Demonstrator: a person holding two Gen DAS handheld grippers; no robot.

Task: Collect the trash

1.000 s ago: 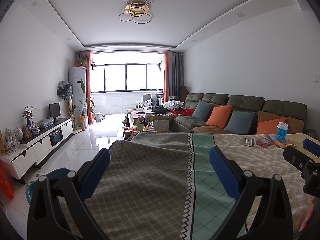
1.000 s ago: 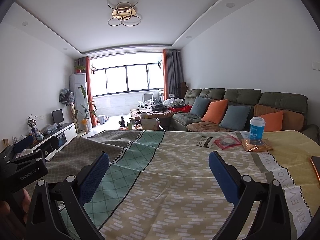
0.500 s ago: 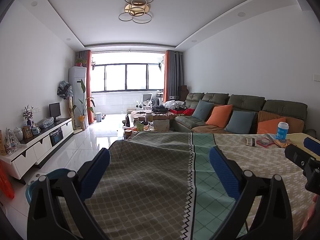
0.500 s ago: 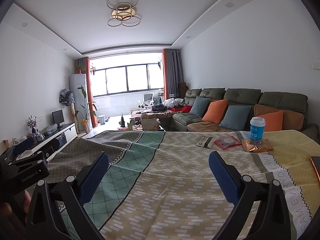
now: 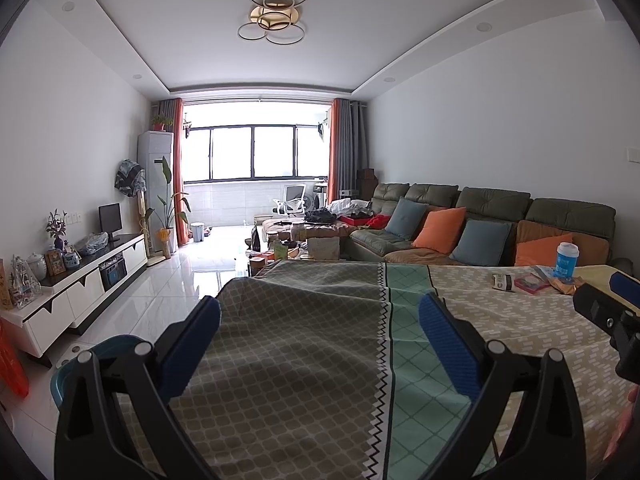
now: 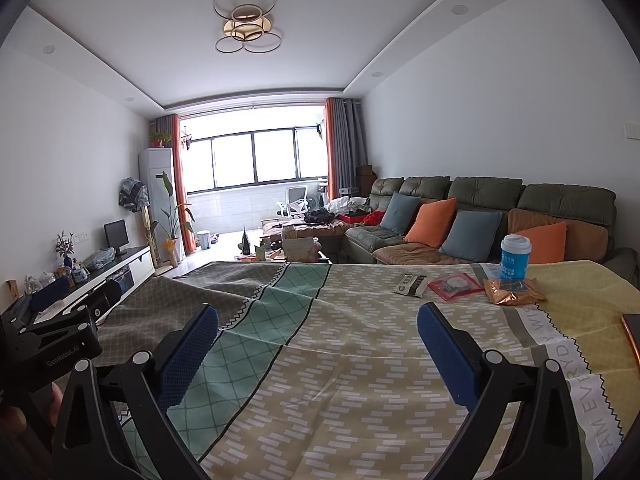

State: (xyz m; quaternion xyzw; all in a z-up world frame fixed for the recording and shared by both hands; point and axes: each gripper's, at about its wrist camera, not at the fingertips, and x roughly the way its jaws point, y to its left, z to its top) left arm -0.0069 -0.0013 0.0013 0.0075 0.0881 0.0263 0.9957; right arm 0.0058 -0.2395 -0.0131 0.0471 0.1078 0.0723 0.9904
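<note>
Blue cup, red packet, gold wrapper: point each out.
blue cup (image 6: 515, 259), right wrist view, middle of its side.
red packet (image 6: 455, 286), right wrist view, its centre.
gold wrapper (image 6: 513, 291), right wrist view, its crinkled middle.

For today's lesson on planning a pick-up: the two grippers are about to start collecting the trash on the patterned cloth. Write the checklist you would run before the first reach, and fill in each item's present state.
1. Right gripper open and holding nothing: ok.
2. Left gripper open and holding nothing: ok.
3. Trash in view: blue cup, orange wrapper, red packet and white-and-black packet all lie on the far right part of the cloth: ok.
4. Cup upright with its lid on: ok; whether it is empty: cannot tell.
5. Path from the right gripper to the trash free of other things: ok.
6. Bin to drop into: a teal rim shows beside the table, low left in the left wrist view; whether it is a bin: cannot tell.
</note>
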